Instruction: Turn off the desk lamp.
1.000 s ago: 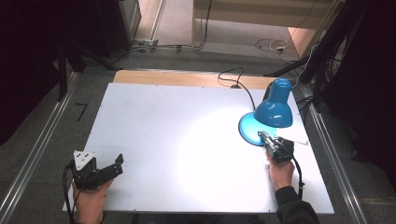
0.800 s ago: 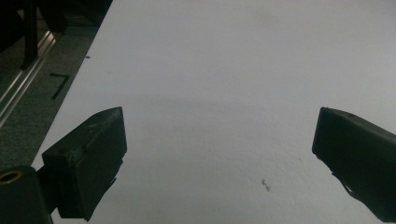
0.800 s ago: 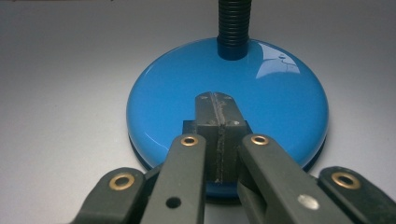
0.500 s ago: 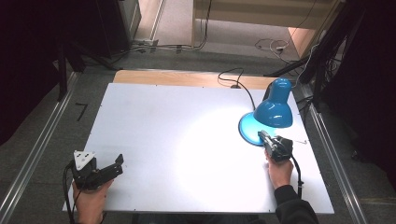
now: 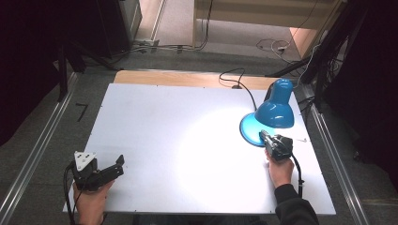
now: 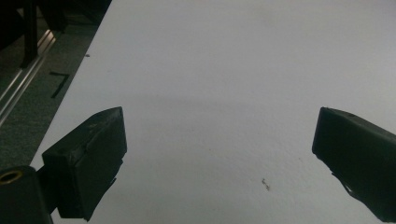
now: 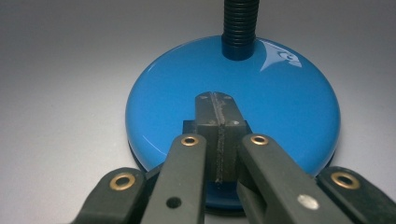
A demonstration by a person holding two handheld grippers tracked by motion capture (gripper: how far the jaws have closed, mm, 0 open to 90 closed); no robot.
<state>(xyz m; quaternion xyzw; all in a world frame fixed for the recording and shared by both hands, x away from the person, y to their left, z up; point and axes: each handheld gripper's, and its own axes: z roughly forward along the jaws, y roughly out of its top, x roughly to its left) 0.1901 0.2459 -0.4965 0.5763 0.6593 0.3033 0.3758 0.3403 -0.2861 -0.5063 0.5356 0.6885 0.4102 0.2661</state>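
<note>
A blue desk lamp [image 5: 274, 110] stands lit at the right of the white table [image 5: 178, 122], throwing a bright patch onto its middle. My right gripper [image 5: 263, 135] is shut, its two jaws pressed flat together with nothing between them. Its tip [image 7: 214, 98] rests over the near part of the lamp's round blue base [image 7: 289, 116], in front of the black ribbed neck [image 7: 239, 25]; whether it touches the base I cannot tell. My left gripper [image 5: 120, 163] lies at the table's near left corner, open, with bare table between its fingers [image 6: 95, 154].
The lamp's black cable [image 5: 237, 82] runs off the far edge over a wooden strip [image 5: 169, 78]. Metal rails [image 5: 37, 150] flank the table on both sides. Dark stands and cables crowd the floor behind.
</note>
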